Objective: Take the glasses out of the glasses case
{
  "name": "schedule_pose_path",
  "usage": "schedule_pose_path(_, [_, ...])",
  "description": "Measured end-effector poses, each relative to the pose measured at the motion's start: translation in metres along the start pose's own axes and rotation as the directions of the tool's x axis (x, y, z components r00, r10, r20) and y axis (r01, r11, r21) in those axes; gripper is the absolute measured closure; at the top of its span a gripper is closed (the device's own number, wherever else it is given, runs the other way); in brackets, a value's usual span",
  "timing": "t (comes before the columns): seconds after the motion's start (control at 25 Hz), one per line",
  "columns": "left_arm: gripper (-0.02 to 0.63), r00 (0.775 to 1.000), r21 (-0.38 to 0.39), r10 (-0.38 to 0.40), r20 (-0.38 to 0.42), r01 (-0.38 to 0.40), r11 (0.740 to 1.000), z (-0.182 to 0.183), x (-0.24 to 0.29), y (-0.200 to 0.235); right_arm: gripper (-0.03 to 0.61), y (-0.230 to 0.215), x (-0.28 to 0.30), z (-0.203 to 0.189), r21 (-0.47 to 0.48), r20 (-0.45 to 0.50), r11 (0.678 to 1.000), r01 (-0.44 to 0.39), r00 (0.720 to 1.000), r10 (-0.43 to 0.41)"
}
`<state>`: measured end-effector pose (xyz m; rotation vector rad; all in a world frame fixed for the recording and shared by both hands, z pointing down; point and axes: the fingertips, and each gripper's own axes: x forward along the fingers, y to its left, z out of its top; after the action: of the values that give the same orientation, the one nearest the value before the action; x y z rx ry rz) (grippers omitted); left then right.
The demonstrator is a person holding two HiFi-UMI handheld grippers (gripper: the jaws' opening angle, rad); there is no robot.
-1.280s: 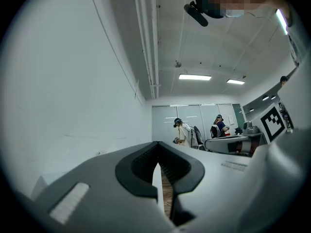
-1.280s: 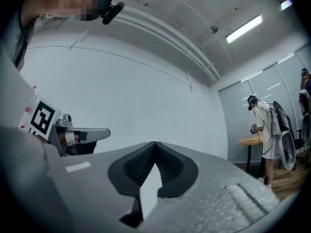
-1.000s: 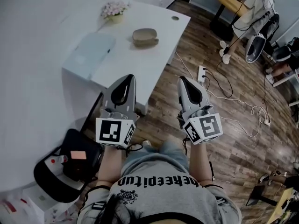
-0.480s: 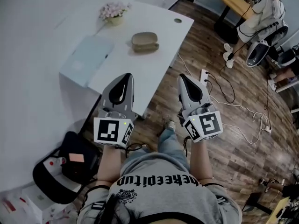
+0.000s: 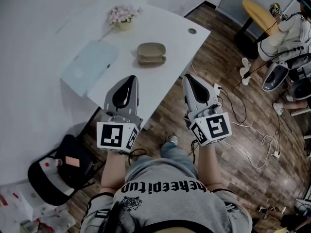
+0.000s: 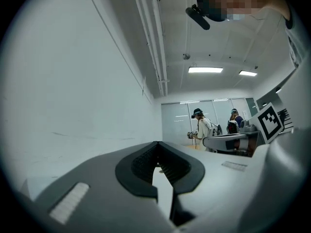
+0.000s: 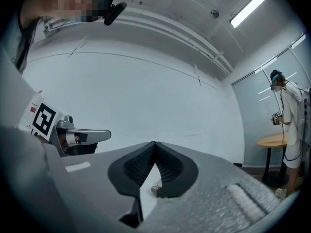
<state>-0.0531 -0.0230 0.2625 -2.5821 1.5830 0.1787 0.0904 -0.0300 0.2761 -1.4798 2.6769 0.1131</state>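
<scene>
Glasses case (image 5: pixel 151 53): oval clamshell, olive-tan, matte. Lid shut, seam visible round the middle, so contents hidden. Lies flat on white table (image 5: pixel 167 25), long axis approx. left-right in head view. Sits in table's right part, nr the right edge, to the right of a pale blue sheet (image 5: pixel 90 62) and apart from it.
</scene>
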Motion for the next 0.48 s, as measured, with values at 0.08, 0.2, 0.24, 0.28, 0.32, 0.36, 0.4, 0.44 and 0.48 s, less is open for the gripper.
schedule_pose_path(0.08, [0.594,1.0,0.001,0.025,-0.002,-0.025,1.0,-0.001,0.009,-0.001,0.577,-0.011,0.005,-0.001,0.006,0.001,1.0,-0.021,1.0,0.021])
schedule_pose_path(0.2, [0.594,0.998,-0.001,0.06,0.004,-0.06,0.998,-0.002,0.023,-0.006,0.577,-0.028,0.011,-0.001,0.003,-0.002,0.998,-0.055,0.998,0.055])
schedule_pose_path(0.24, [0.594,0.998,-0.003,0.07,0.007,-0.07,0.998,-0.002,0.028,-0.009,0.577,-0.034,0.012,-0.001,0.002,-0.002,0.998,-0.067,0.998,0.067])
schedule_pose_path(0.28, [0.594,0.997,-0.004,0.08,0.009,-0.08,0.997,-0.002,0.033,-0.011,0.576,-0.04,0.013,-0.001,0.002,-0.002,0.997,-0.077,0.997,0.077])
schedule_pose_path(0.32, [0.594,0.996,-0.003,0.091,0.01,-0.091,0.996,-0.002,0.037,-0.015,0.577,-0.047,0.013,-0.002,0.002,-0.004,0.996,-0.086,0.996,0.086])
schedule_pose_path(0.36, [0.594,0.995,-0.002,0.102,0.012,-0.102,0.995,-0.002,0.042,-0.018,0.577,-0.053,0.013,-0.003,0.004,-0.005,0.996,-0.094,0.996,0.094])
schedule_pose_path(0.4, [0.594,0.994,0.0,0.113,0.014,-0.113,0.994,-0.002,0.045,-0.022,0.577,-0.059,0.013,-0.004,0.008,-0.006,0.995,-0.102,0.995,0.102])
schedule_pose_path(0.44, [0.594,0.992,0.003,0.122,0.016,-0.122,0.993,-0.002,0.049,-0.026,0.577,-0.065,0.012,-0.005,0.013,-0.007,0.994,-0.11,0.994,0.11])
schedule_pose_path(0.48, [0.594,0.992,0.006,0.128,0.018,-0.129,0.992,-0.002,0.051,-0.03,0.577,-0.069,0.011,-0.006,0.019,-0.007,0.993,-0.119,0.993,0.119])
